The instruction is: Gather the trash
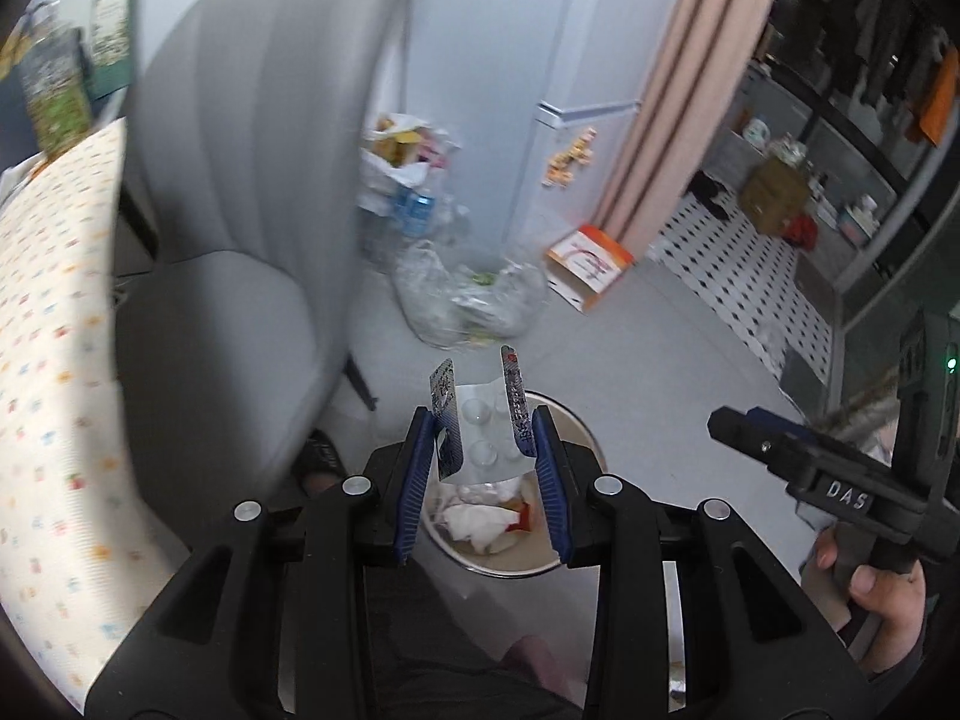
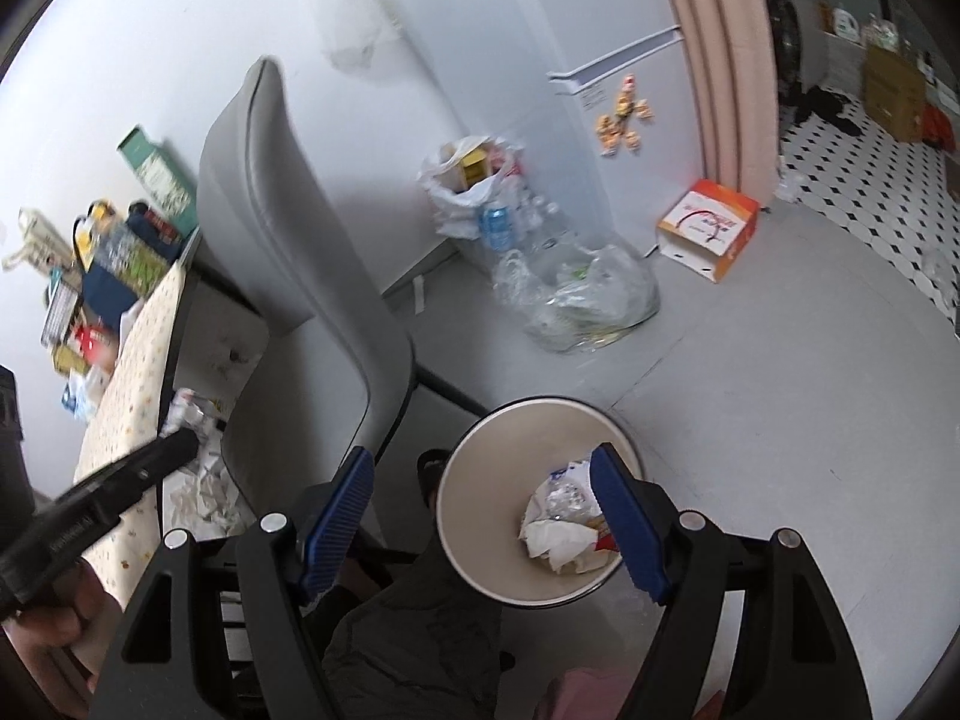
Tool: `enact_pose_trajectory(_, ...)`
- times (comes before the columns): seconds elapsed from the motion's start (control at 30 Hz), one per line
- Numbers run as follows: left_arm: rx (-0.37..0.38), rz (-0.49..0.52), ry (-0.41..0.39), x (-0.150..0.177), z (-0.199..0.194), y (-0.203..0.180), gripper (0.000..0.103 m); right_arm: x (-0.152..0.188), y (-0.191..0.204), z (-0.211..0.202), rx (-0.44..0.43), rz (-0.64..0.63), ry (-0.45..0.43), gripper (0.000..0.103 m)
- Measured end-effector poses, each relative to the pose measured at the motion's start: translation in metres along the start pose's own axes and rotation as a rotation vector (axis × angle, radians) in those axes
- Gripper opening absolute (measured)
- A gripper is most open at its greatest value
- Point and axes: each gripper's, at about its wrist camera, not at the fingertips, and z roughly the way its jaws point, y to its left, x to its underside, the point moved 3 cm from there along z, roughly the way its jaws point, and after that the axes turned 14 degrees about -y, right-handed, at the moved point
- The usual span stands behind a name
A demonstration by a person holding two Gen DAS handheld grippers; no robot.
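Note:
A bent, empty pill blister pack (image 1: 480, 450) is pinched between the blue pads of my left gripper (image 1: 483, 420), which is shut on it. It hangs right above a round white trash bin (image 1: 510, 569) on the floor. In the right wrist view the bin (image 2: 498, 480) holds crumpled tissues and wrappers (image 2: 561, 534). My right gripper (image 2: 480, 456) is open over the bin's left rim with nothing between its pads. It also shows at the right of the left wrist view (image 1: 738, 429), a hand on its handle. The left gripper's black finger (image 2: 174, 447) reaches in from the left.
A grey chair (image 1: 240, 240) stands left of the bin beside a table with a patterned cloth (image 1: 54, 360). Crumpled paper (image 2: 198, 420) lies by the table edge. Clear bags of bottles (image 2: 576, 294), an orange and white box (image 2: 708, 228) and a fridge (image 2: 600, 60) stand behind. A slippered foot (image 2: 429, 468) is near the bin.

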Motion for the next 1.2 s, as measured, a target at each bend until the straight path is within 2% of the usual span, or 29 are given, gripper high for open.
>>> enact_pose_trajectory(0.07, 0.024, 0.021, 0.017, 0.0, 0.008, -0.018, 0.039, -0.005, -0.01, -0.007, 0.01, 0.007, -0.013, 0.074)
enact_pose_trajectory(0.1, 0.033, 0.034, 0.027, -0.001, 0.013, -0.027, 0.055, -0.007, -0.015, -0.01, 0.015, 0.012, -0.018, 0.074)
enact_pose_trajectory(0.13, 0.03, 0.045, 0.029, -0.001, 0.016, -0.033, 0.081, -0.008, -0.021, -0.013, 0.021, 0.018, -0.024, 0.074)
enact_pose_trajectory(0.17, 0.017, 0.056, 0.021, -0.002, 0.016, -0.037, 0.09, -0.009, -0.025, -0.015, 0.025, 0.022, -0.027, 0.074)
enact_pose_trajectory(0.2, 0.0, 0.066, 0.002, -0.003, 0.015, -0.04, 0.095, -0.01, -0.028, -0.017, 0.029, 0.024, -0.029, 0.074)
enact_pose_trajectory(0.33, -0.016, 0.053, -0.004, -0.006, 0.012, -0.04, 0.097, -0.01, -0.037, -0.023, 0.033, 0.038, -0.033, 0.074)
enact_pose_trajectory(0.47, -0.036, 0.018, -0.023, -0.008, 0.001, -0.028, 0.097, -0.01, -0.029, -0.027, 0.009, 0.036, -0.035, 0.074)
enact_pose_trajectory(0.67, -0.06, -0.016, -0.055, -0.009, -0.021, -0.013, 0.097, -0.012, -0.009, -0.039, -0.021, 0.008, -0.055, 0.083)
enact_pose_trajectory(0.97, -0.082, -0.09, -0.125, -0.01, -0.073, 0.011, 0.097, -0.023, 0.028, -0.072, -0.054, -0.042, -0.103, 0.095)
enact_pose_trajectory(1.2, -0.129, -0.133, -0.196, -0.015, -0.123, 0.034, 0.097, -0.032, 0.064, -0.102, -0.083, -0.091, -0.129, 0.095)
